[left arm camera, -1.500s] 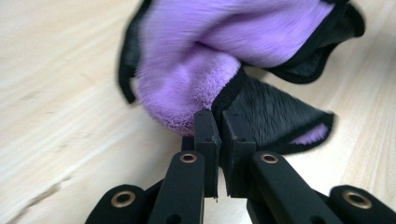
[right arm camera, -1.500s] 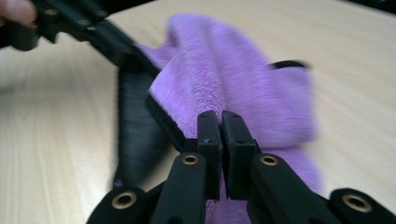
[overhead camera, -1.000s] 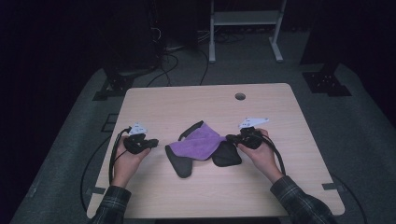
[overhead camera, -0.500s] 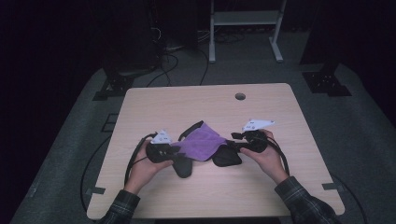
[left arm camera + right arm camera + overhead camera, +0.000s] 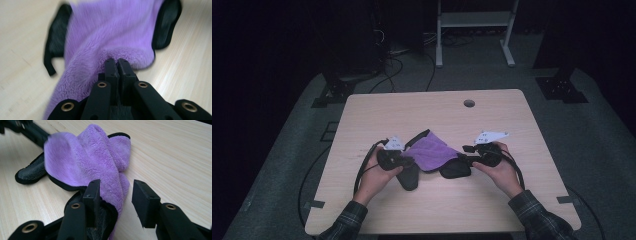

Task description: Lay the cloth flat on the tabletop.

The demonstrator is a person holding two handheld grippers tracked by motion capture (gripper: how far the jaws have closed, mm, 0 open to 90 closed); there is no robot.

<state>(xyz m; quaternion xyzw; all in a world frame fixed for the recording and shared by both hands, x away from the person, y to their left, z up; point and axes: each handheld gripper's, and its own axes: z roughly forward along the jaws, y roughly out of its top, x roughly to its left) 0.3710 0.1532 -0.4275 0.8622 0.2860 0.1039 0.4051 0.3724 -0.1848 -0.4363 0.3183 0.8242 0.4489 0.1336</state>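
A purple fleece cloth point(image 5: 432, 152) with a black backing and black edging lies crumpled on the wooden table point(image 5: 437, 110). My left gripper point(image 5: 409, 156) is at the cloth's left side. In the left gripper view its jaws point(image 5: 116, 61) are pressed together on a fold of the purple fleece point(image 5: 105, 30). My right gripper point(image 5: 464, 159) is at the cloth's right side. Its jaws point(image 5: 116, 192) have just been opening and stand apart, with the cloth's edge point(image 5: 85, 157) lying between them, against one pad. The black backing point(image 5: 31, 171) shows beneath the fleece.
The table has a round cable hole point(image 5: 469, 103) near its far edge. Cables trail from both grippers over the table's near part. Bare wood surrounds the cloth. Beyond the table are a dark floor, cables and a white stand point(image 5: 472, 30).
My left hand has moved right to the cloth, and its jaws opened and then shut on the fleece. My right gripper's jaws have opened where they were; the hand stayed put.
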